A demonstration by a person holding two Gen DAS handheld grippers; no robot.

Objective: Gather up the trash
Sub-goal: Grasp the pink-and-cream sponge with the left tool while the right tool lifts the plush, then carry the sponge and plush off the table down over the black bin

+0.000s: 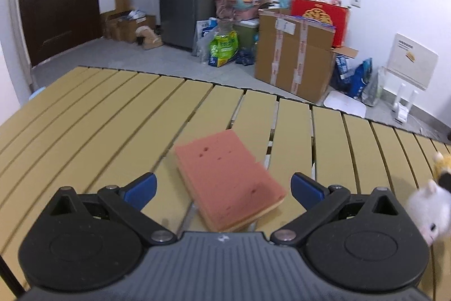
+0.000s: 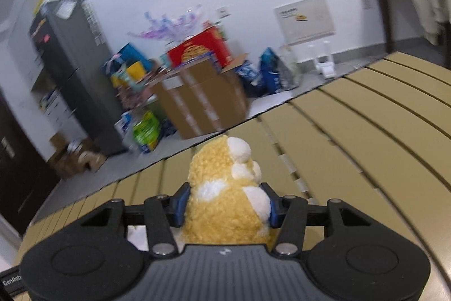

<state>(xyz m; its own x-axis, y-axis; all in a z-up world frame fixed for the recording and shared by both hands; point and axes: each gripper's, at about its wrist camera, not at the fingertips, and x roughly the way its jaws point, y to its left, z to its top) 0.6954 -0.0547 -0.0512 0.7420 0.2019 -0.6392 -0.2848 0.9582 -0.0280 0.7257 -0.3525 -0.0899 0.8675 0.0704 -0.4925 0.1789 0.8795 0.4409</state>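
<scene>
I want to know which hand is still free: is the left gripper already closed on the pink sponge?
No: the left gripper stands wide open, its blue pads clear of the pink sponge lying on the slatted table.

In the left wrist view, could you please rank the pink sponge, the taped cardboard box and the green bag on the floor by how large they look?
1. Pink sponge and taped cardboard box: look about alike, and the sponge lies far nearer the camera, so no ranking between them.
2. Green bag: clearly smallest.
</scene>
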